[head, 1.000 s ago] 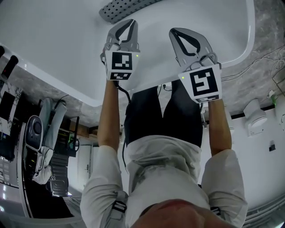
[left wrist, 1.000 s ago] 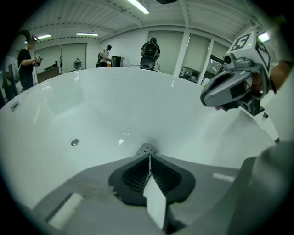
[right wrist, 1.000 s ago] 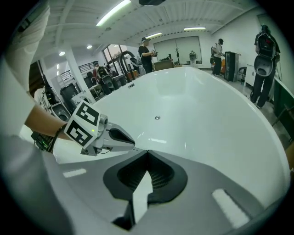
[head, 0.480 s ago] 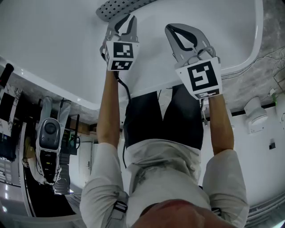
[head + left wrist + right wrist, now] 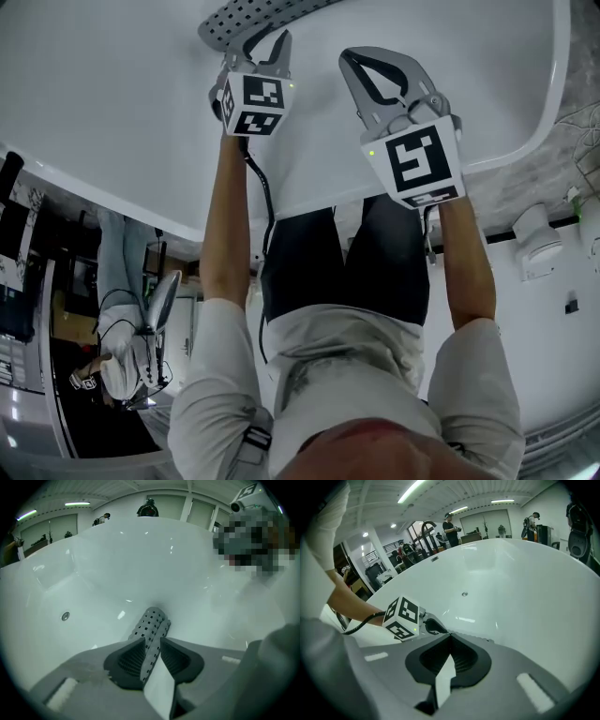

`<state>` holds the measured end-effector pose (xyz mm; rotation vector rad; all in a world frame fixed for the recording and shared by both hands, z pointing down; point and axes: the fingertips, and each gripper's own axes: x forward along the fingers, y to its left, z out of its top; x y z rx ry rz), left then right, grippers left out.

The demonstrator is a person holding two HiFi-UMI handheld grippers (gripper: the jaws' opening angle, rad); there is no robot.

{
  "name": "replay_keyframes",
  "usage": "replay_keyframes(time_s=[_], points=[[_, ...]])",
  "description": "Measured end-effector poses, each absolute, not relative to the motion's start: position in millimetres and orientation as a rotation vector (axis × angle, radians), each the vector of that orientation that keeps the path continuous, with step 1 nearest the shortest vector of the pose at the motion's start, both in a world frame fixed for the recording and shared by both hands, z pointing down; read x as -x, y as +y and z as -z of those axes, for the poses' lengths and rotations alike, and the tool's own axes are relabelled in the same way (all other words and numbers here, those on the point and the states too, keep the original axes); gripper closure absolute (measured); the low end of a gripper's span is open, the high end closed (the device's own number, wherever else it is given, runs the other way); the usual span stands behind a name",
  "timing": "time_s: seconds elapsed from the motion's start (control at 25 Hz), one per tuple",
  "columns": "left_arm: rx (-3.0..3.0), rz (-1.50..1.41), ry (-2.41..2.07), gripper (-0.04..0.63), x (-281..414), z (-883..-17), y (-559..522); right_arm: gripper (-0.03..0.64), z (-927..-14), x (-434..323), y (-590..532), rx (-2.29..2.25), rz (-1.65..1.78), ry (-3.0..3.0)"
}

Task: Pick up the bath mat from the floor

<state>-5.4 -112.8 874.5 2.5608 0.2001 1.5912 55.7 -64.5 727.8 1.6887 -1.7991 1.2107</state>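
– Looking along the left gripper (image 5: pixel 152 640), what comes first?
– Its own jaws, only a little apart; they have just been opening; the bath mat (image 5: pixel 151 623) stands between them as a raised grey perforated fold, close against both pads, though I judge it is not squeezed yet.
– And which way does it run from there?
– Straight ahead of the tips, with its long axis in line with the jaws; it lies on the white bottom of the bathtub (image 5: pixel 93 564), not on a room floor.
– The right gripper (image 5: pixel 450 635)?
– Jaws together, nothing between them; the mat is off to its left, out past the left gripper's marker cube (image 5: pixel 403 618); so the left hand is the nearer one.
– What does the pick-up turn on, then?
– On those left jaws closing across the fold before any lift; that is my reading.
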Motion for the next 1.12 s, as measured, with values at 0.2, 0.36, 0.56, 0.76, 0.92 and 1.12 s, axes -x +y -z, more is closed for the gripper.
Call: replay_keyframes(time_s=[0.2, 0.36, 0.56, 0.76, 0.92, 1.12], points=[[-2.537, -1.641, 0.228, 0.465, 9, -897, -104, 0.615, -738, -53, -55, -1.669, -1.224, -1.798], [-2.516, -1.682, 0.244, 0.433, 7, -920, -116, 0.615, -751, -59, -65, -1.662, -1.253, -1.790], [-2.522, -1.742, 0.309, 0.392, 4, -946, -119, 0.615, -765, -63, -71, -1.664, -1.275, -1.791], [-2.548, -1.800, 0.352, 0.335, 8, -953, -117, 0.615, -763, -62, -70, -1.677, -1.288, -1.789], [-2.558, -1.816, 0.374, 0.297, 5, -960, -123, 0.615, -761, -63, -76, -1.692, -1.288, -1.800], [-2.579, -1.823, 0.424, 0.204, 2, -972, -121, 0.615, -760, -62, -75, -1.707, -1.306, -1.801]])
